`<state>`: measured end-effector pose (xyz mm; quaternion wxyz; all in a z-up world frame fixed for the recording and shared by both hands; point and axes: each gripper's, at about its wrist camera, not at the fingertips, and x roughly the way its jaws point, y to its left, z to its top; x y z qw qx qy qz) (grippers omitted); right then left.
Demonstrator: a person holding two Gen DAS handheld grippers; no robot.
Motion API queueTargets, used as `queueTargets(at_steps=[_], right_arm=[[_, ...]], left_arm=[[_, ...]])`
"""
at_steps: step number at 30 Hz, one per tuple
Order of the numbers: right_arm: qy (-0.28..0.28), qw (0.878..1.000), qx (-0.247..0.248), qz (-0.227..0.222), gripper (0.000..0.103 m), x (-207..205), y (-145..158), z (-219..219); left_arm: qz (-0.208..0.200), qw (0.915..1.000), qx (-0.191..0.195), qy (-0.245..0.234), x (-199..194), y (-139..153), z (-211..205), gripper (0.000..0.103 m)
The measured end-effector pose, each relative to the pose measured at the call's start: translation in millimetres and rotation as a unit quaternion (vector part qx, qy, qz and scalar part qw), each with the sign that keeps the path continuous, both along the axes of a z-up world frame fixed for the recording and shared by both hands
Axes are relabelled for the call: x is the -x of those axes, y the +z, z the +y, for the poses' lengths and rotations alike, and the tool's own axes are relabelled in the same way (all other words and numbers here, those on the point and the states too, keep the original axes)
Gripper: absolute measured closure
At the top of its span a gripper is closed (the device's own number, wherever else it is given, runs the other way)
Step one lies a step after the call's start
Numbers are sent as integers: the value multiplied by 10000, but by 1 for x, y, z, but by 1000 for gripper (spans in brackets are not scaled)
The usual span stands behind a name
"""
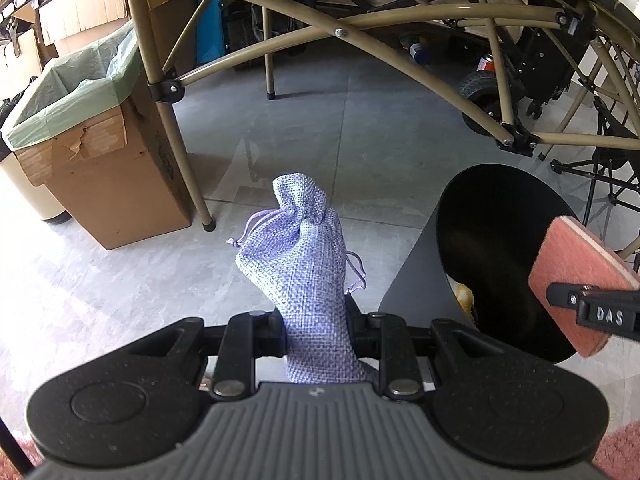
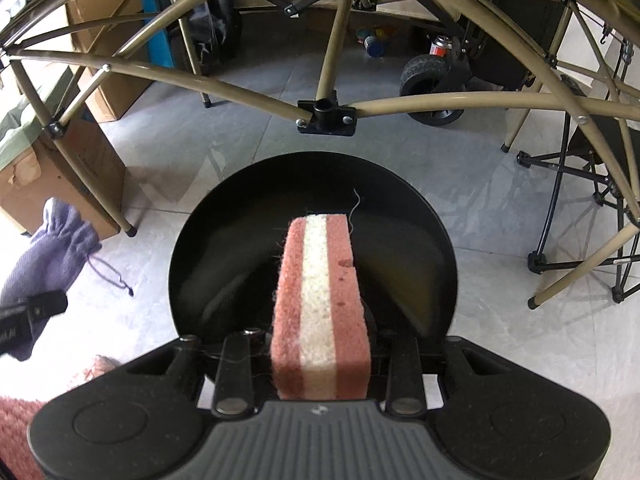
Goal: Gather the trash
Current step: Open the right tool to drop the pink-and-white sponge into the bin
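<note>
My left gripper (image 1: 316, 324) is shut on a lilac woven drawstring pouch (image 1: 304, 256) and holds it upright above the floor, left of a black round bin (image 1: 500, 240). My right gripper (image 2: 320, 340) is shut on a pink and white sponge (image 2: 320, 300) and holds it over the open mouth of the black bin (image 2: 240, 248). The sponge also shows in the left wrist view (image 1: 576, 276) at the bin's right rim. The pouch shows at the left edge of the right wrist view (image 2: 48, 252). Something yellow (image 1: 464, 294) lies inside the bin.
A cardboard box lined with a green bag (image 1: 84, 120) stands at the left. Tan folding table legs (image 1: 176, 128) cross overhead and in front. A wheeled black cart (image 2: 432, 76) and folding chair frames (image 2: 580, 208) stand behind. A pink rug (image 2: 16, 432) lies underneath.
</note>
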<state>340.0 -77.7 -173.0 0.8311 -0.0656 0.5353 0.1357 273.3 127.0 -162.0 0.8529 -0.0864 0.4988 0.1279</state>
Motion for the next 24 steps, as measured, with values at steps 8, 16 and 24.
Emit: queueTargets(at_steps=[8,16,24], right_arm=[[-133,9998,-63,153,73,-16,-10,12],[-18,9998,-26,181,72,-20,-15,24],[-237,9996,44,165,14,-23,-16,18]], left_arm=[[58,10000,-14,23,-1,-2,1,78],[75,10000,-1,52,-1,-4,3,78],[56,10000,-5,62,0,-3,2,78]])
